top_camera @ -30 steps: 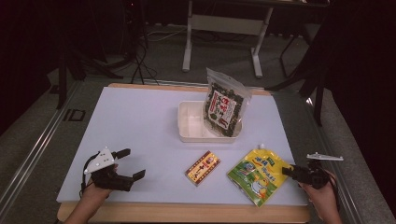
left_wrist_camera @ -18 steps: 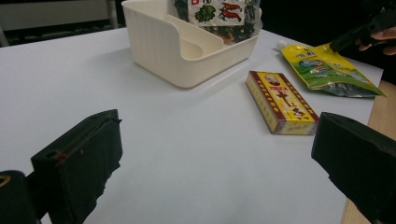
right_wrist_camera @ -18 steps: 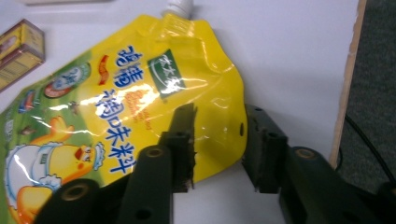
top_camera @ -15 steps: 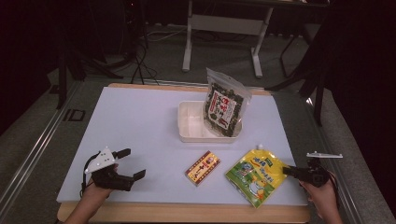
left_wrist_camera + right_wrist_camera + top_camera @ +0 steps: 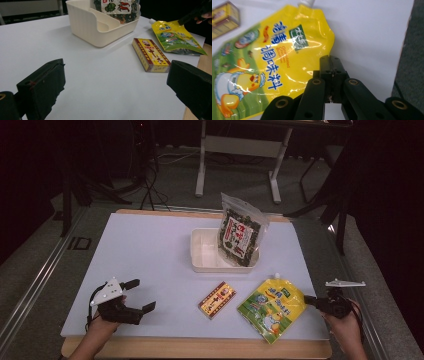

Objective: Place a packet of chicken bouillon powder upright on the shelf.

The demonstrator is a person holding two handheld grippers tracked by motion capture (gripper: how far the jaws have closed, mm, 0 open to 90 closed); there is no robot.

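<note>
A yellow spouted pouch [image 5: 272, 307] [image 5: 178, 37] [image 5: 269, 57] lies flat at the table's front right. My right gripper [image 5: 307, 299] [image 5: 330, 60] is shut with nothing in it, its tip over the pouch's right edge. It also appears far off in the left gripper view [image 5: 192, 13]. A small red-and-yellow box [image 5: 217, 300] [image 5: 151, 54] [image 5: 223, 16] lies left of the pouch. My left gripper [image 5: 142, 294] [image 5: 115, 80] rests open and empty at the front left, pointing toward the box.
A cream bin [image 5: 200, 255] [image 5: 85, 25] stands mid-table with a dark seaweed bag [image 5: 240, 236] [image 5: 117, 7] leaning upright in its right part. The white table top [image 5: 150, 250] has a wooden front edge. Desk legs and cables stand beyond the far edge.
My right gripper has crept slightly left toward the pouch's edge. The left gripper, pouch, box and bin have stayed put.
</note>
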